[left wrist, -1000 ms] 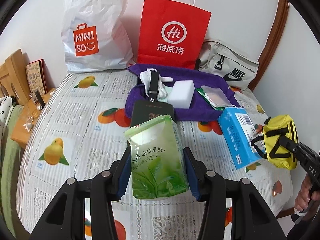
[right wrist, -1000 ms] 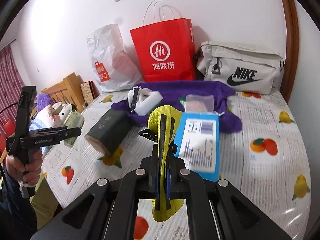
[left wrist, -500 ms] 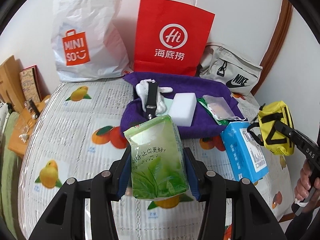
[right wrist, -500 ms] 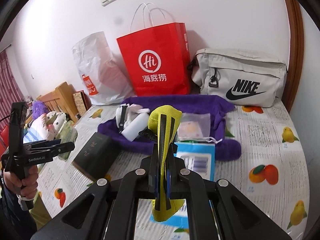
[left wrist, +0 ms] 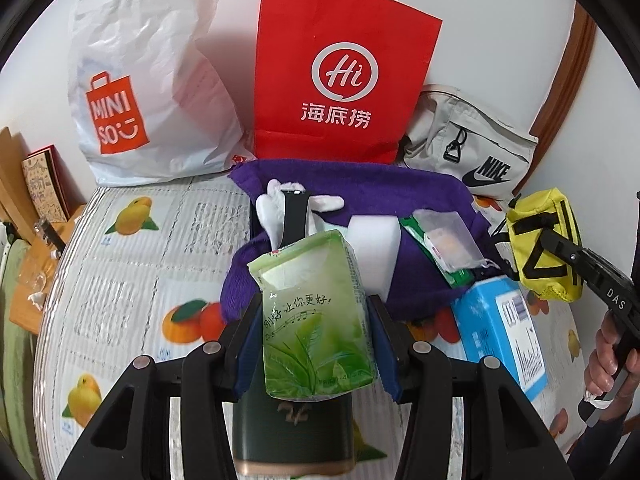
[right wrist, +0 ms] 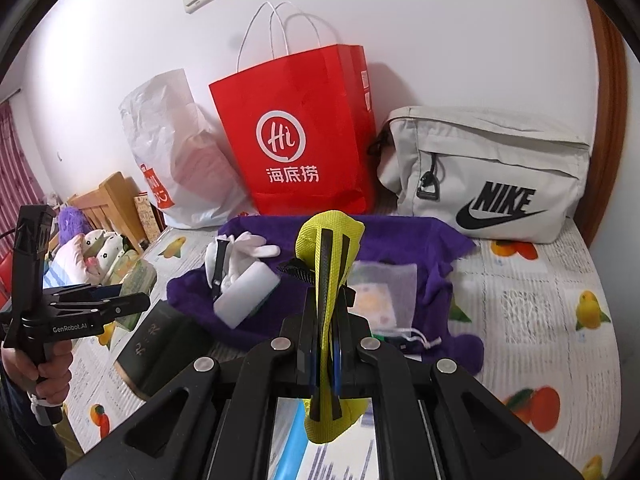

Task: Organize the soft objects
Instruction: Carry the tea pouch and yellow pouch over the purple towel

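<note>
On the bench with the fruit-print cloth (left wrist: 132, 248), sorting looks mid-way: two items are in the air, none visibly bagged yet, most of the pile untouched.

Left gripper (left wrist: 316, 336): fingers at a medium gap, clamped on both sides of the green tissue pack (left wrist: 316, 316). Glossy plastic film, rectangular, squashy, top corner creased. Held above the bench over a dark green box (left wrist: 294, 436).

Right gripper (right wrist: 326, 344): fingers nearly together, pinching the yellow pouch (right wrist: 328, 248). Mesh fabric, black webbing straps, limp; it sags below the fingers and stands up above them. Held off the bench, in front of the purple towel (right wrist: 440, 240).

Left on the bench:
- purple towel, fuzzy terry, bunched, acting as a mat
- white gloves (left wrist: 272, 208) with a black strap across them, on the towel
- white sponge block (left wrist: 376, 240), smooth, rectangular, on the towel
- clear drawstring sachet (left wrist: 448, 244) lying on a green packet
- blue carton (left wrist: 500, 340), rigid, at the towel's right edge

Candidate containers along the wall: white plastic bag (left wrist: 152, 80), crinkly; red paper bag (left wrist: 340, 80), stiff, with string handles; beige sling bag (right wrist: 492, 176), woven fabric, zipped. Cannot tell which one takes what.

Judgement: roughly early-to-middle. Both held items need dropping off, then gloves, sponge, sachet and towel remain. The carton and the dark box look hard, probably not part of the job.
</note>
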Motion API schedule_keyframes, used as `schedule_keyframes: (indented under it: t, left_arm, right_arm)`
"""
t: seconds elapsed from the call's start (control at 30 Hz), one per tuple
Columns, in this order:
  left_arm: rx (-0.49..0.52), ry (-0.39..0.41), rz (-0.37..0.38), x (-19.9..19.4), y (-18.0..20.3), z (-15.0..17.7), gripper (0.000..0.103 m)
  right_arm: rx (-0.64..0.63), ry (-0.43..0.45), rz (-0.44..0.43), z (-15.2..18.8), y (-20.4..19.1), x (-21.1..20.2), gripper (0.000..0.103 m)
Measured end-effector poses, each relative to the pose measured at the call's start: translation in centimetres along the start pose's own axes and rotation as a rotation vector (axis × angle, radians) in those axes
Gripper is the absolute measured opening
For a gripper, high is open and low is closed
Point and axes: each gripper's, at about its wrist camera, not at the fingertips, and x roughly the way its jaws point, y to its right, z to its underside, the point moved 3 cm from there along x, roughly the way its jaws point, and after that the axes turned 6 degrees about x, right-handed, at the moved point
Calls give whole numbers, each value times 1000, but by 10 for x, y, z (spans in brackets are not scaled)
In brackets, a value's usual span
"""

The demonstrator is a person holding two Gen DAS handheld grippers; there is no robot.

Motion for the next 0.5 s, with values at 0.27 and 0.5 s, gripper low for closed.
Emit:
schedule_keyframes:
  t: [0.27,0.5]
  left_arm:
    - [6,1,7,23,0,-24,47]
    - [-2,-1,10,42,-1,-40,47]
  right_arm:
    - [14,-17,-17,-17,5,29,6]
    - [34,-29,-28,-32,11,52,6]
